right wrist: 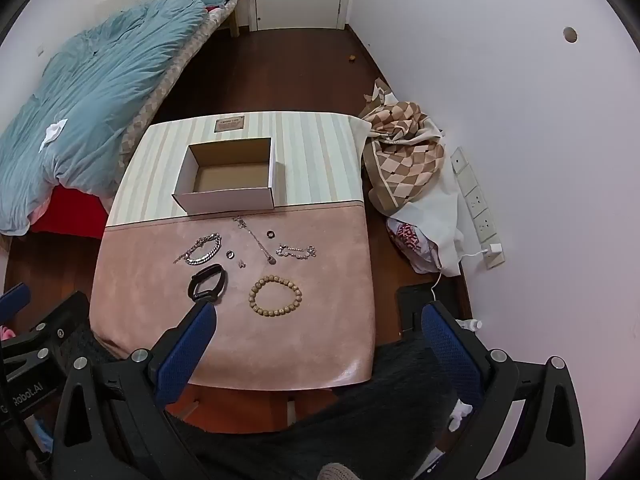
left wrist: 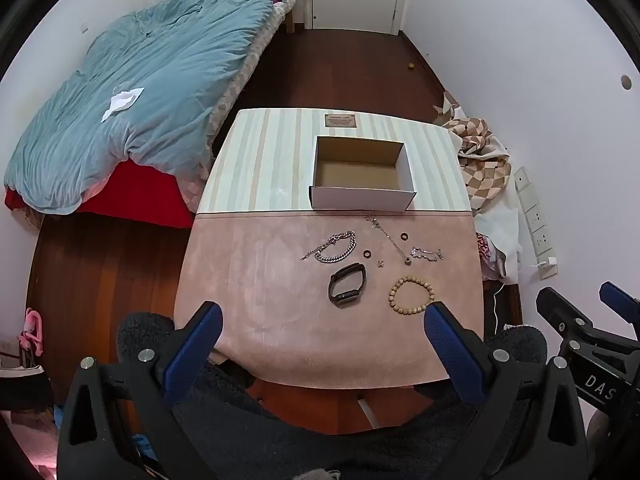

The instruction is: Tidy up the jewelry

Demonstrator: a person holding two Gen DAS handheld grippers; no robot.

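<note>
An open white cardboard box [left wrist: 362, 198] [right wrist: 226, 200] stands empty on the striped far half of the table. On the pink near half lie a silver chain bracelet [left wrist: 336, 249] [right wrist: 203, 250], a black smart band [left wrist: 347, 283] [right wrist: 208, 282], a wooden bead bracelet [left wrist: 411, 295] [right wrist: 275, 295], a thin necklace [left wrist: 390, 240] [right wrist: 256, 240], a small silver bracelet [left wrist: 428, 254] [right wrist: 297, 251], two dark rings [left wrist: 405, 236] [left wrist: 366, 254] and a tiny charm [left wrist: 380, 264]. My left gripper [left wrist: 324, 316] is open and empty, held above the near edge. My right gripper [right wrist: 318, 312] is open and empty too.
A bed with a blue duvet [left wrist: 140, 92] stands to the left. Checked cloth and bags [right wrist: 404, 160] are piled against the right wall beside a power strip [right wrist: 478, 208]. The table's near edge [left wrist: 340, 384] overhangs dark wood floor. The right gripper shows in the left wrist view [left wrist: 592, 332].
</note>
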